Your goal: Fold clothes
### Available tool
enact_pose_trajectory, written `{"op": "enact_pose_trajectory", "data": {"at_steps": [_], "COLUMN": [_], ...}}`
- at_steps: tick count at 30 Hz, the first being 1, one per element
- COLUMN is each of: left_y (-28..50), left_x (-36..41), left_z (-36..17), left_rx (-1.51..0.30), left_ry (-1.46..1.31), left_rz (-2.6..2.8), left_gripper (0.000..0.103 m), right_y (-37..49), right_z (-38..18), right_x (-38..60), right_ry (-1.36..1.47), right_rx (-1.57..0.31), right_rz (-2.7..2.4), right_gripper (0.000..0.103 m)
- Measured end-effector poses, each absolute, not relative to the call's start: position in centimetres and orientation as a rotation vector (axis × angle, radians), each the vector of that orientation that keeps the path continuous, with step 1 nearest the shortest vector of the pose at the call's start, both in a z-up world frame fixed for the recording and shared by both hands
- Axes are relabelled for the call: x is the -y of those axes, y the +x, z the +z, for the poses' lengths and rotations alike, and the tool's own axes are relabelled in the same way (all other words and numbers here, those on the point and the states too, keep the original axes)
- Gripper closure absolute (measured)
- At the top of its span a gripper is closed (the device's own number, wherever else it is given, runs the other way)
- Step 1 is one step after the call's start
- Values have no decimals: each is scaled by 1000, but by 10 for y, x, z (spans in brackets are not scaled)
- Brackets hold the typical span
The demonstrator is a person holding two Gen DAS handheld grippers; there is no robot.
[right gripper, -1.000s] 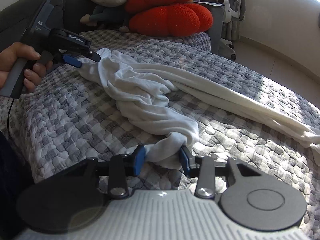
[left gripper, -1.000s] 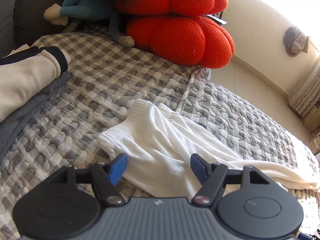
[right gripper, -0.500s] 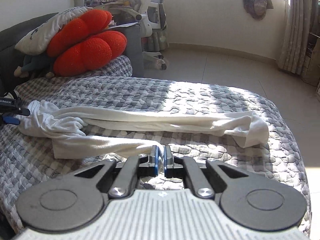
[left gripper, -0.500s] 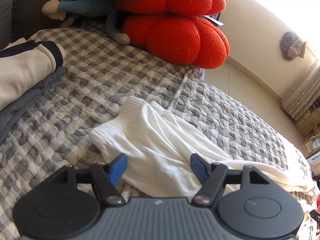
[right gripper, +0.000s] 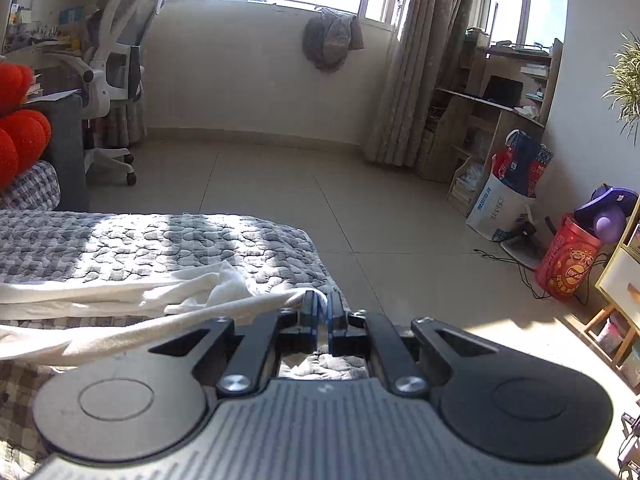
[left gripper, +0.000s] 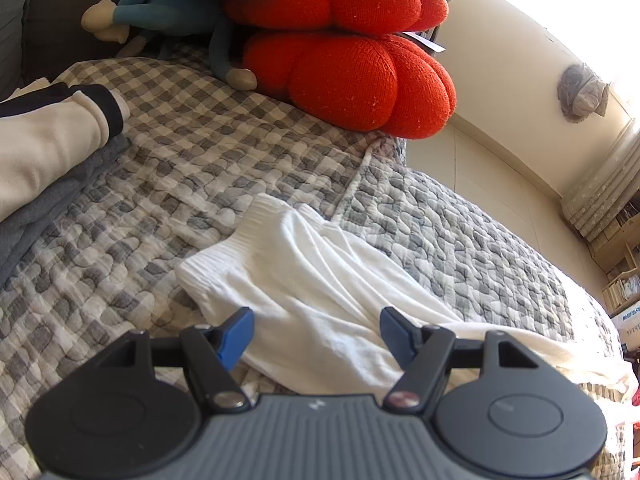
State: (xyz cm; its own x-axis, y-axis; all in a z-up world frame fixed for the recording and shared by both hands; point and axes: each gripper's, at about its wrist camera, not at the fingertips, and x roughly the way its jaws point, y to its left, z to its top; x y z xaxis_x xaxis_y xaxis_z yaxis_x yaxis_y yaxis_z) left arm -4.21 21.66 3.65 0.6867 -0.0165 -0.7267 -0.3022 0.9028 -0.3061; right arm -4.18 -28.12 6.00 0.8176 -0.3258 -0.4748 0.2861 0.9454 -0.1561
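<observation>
My left gripper (left gripper: pixel 316 330) hangs over the bed, its blue-padded fingers (left gripper: pixel 236 330) spread wide and gripping nothing; they sit above the ribbed waistband end of the white cotton garment (left gripper: pixel 304 280), which lies bunched on the grey-and-white checked quilt (left gripper: pixel 160 184). From there the cloth runs away to the right in a long, loosely creased band. Beyond it I see the two stacked orange-red knitted pumpkin cushions (left gripper: pixel 352 68), and at the left edge a cream sweater sleeve with a dark cuff (left gripper: pixel 60 136) lying on a grey fabric.

My right gripper (right gripper: pixel 322 310) is out at the far corner of the bed, its fingers (right gripper: pixel 308 312) clenched tight on the other end of the white garment (right gripper: pixel 120 296); a pinch of cloth shows between the pads. The fabric trails leftwards from that grip in two long folds across the quilt (right gripper: pixel 140 240), partly lifted near the grip. Ahead lies the tiled floor (right gripper: pixel 360 208).
</observation>
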Motion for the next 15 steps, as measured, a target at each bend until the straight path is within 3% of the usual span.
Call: {"op": "enact_pose_trajectory", "data": {"at_steps": [10, 15], "left_y": [-45, -54], "left_x": [-217, -224], "left_z": [39, 44], "left_rx": [-800, -794], "left_ry": [-446, -460], "left_rz": [159, 170], "left_gripper": [32, 32], "right_y": [-45, -34], "right_z": [51, 36], "right_x": [325, 318], "right_ry": [79, 76], "right_rx": [-525, -614], "right_rz": [-453, -374], "right_gripper": [99, 98]}}
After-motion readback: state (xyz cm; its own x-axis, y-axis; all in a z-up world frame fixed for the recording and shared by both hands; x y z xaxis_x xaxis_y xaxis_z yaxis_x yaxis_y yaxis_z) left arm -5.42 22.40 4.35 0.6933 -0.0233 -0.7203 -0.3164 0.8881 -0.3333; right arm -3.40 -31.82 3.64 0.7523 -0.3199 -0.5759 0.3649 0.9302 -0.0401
